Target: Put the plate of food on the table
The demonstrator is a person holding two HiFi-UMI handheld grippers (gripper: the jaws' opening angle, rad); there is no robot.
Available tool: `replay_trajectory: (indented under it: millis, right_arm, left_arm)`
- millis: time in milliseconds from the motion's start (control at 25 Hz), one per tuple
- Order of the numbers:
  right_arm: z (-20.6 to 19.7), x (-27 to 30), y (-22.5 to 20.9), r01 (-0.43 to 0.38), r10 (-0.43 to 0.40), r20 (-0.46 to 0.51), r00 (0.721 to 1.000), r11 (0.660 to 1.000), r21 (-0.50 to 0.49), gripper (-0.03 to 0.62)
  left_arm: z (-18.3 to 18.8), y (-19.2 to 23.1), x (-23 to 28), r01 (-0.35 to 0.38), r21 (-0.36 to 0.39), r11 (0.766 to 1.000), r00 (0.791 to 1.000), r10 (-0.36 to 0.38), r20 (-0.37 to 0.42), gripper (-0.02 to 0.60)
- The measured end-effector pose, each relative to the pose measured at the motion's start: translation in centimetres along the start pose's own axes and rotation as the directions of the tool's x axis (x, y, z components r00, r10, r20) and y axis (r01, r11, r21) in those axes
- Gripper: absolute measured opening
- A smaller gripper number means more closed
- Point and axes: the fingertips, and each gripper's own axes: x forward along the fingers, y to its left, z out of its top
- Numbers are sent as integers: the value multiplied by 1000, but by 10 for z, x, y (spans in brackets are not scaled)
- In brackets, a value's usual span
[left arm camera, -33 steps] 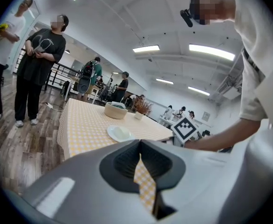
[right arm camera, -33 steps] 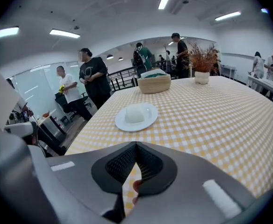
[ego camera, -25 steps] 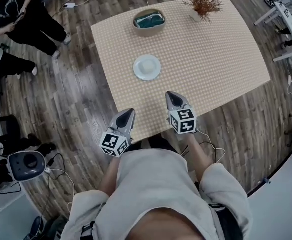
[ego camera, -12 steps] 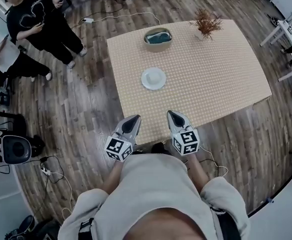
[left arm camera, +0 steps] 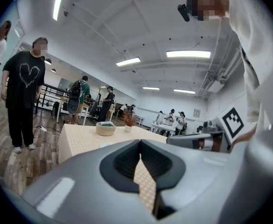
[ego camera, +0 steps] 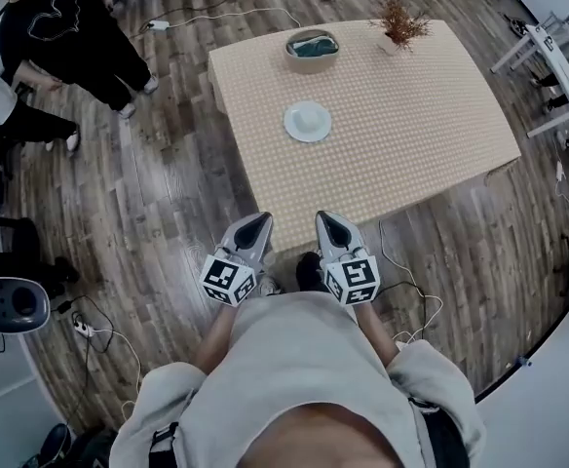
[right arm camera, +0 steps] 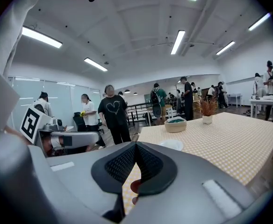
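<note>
A white plate [ego camera: 307,122] rests on the checked table [ego camera: 411,135], left of its middle; I cannot make out what is on it. It shows small in the right gripper view as the plate [right arm camera: 171,145]. Both grippers hang over the wooden floor just short of the table's near edge, close to my body. The left gripper [ego camera: 255,221] is shut and holds nothing, and its pads meet in the left gripper [left arm camera: 140,146] view. The right gripper [ego camera: 325,219] is also shut and empty, its pads touching at the right gripper [right arm camera: 135,148].
A beige bowl [ego camera: 311,49] with something teal and a dried plant in a pot [ego camera: 399,22] stand at the table's far side. A person in black [ego camera: 60,27] stands at the far left. Cables [ego camera: 401,271] lie on the floor. White furniture [ego camera: 548,47] stands at right.
Both grippers have drawn back from over the table's near edge to the floor side and risen. The table and plate now sit farther away in the head view.
</note>
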Motion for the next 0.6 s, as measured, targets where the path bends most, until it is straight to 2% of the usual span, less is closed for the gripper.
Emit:
replay_trajectory:
  millis: [280, 600]
  right_arm:
    - [-20, -22, 53, 37, -37, 2, 999, 999, -24, -3]
    - [-41, -50, 80, 103, -103, 5, 995, 995, 11, -3]
  left_arm:
    - [-21, -2, -49, 37, -5, 999, 999, -37, -29, 9]
    - [-35, -21, -80, 95, 0, 996, 995, -94, -28, 9]
